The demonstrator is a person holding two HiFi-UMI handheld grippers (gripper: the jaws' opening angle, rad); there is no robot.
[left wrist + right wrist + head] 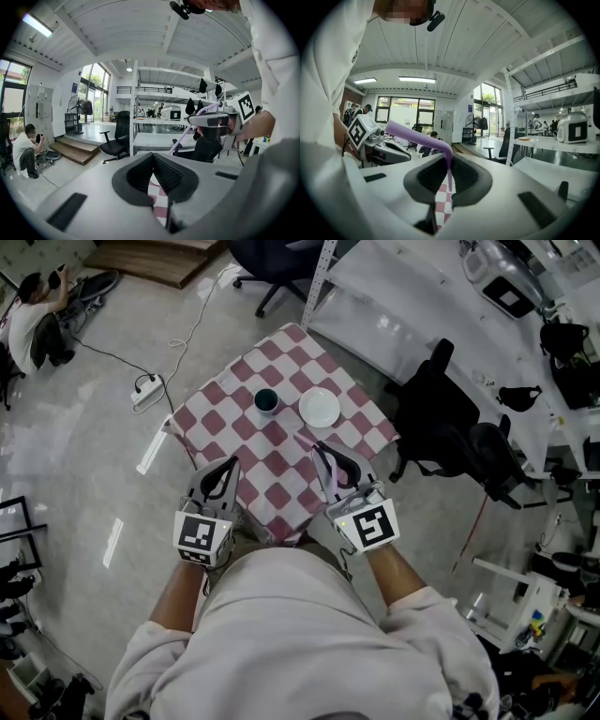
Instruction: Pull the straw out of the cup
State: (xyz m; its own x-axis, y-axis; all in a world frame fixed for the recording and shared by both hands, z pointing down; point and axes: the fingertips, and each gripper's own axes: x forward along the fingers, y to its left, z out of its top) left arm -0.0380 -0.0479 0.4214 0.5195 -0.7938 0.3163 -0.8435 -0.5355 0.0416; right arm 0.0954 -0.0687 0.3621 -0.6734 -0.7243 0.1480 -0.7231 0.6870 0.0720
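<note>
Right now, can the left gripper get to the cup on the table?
Probably yes. Only bare checkered cloth lies between the left gripper and the cup, and its jaws hold nothing. The plate sits off to the cup's side, out of the way.

Straw: smooth purple plastic, faint sheen noted. Left gripper, right gripper: matt grey plastic shells, black ribbed pads. Tablecloth: checked cloth, matt. Cup: dark, glossy. Plate: white, glossy. Floor: polished, reflections seen. Platform: wood, matt.
</note>
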